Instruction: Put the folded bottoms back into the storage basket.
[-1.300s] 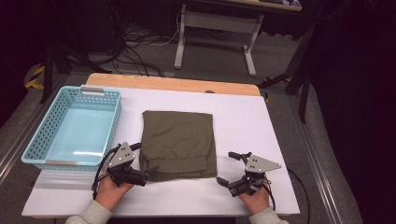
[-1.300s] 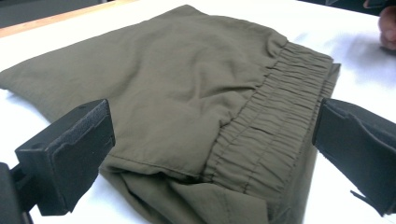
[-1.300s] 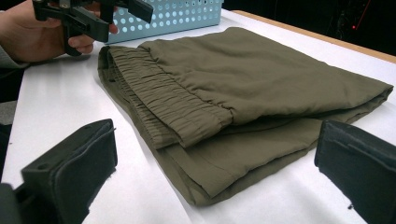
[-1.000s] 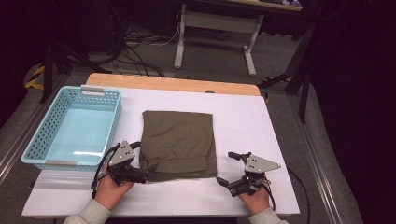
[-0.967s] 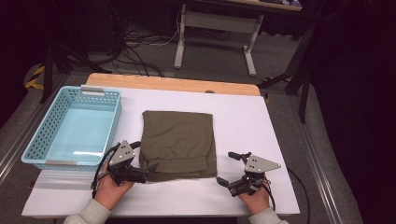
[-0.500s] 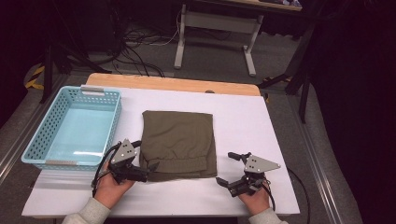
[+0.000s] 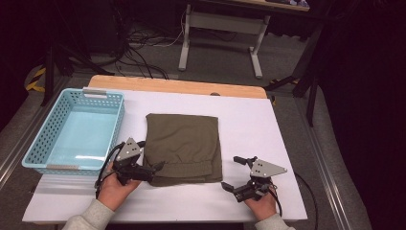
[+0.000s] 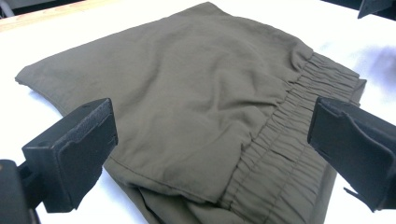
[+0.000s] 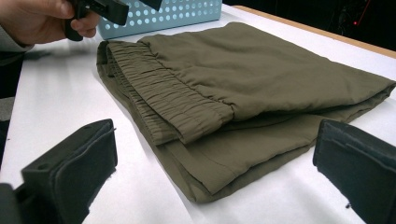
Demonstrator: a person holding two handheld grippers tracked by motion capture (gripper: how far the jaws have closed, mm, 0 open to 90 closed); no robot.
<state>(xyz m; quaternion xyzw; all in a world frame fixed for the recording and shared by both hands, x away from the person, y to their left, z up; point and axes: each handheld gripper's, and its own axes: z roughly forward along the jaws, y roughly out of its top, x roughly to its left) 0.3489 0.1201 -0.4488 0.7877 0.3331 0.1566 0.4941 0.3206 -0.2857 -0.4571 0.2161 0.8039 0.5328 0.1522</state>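
Observation:
An olive-green folded garment [image 7: 184, 148] with an elastic waistband lies in the middle of the white table [image 7: 249, 120]. My left gripper [image 7: 154, 168] is at its near left corner. Its jaws are open and point at the cloth. From the left gripper view, the garment [image 8: 187, 102] spreads out ahead of my left gripper [image 8: 212, 140], with nothing held. My right gripper [image 7: 231, 173] rests open just right of the near right corner. In the right gripper view, the garment's [image 9: 243, 79] stacked folded edges face my right gripper [image 9: 210, 168], which holds nothing.
A light blue perforated basket [image 7: 52, 167] stands to the left of the garment, with nothing in it. The basket [image 9: 187, 11] and the other hand [image 9: 42, 18] show at the top of the right gripper view. A wooden strip [image 7: 177, 86] borders the table's far edge.
My left gripper has crept slightly right, closer to the garment's near left corner. The right gripper and the garment have not moved.

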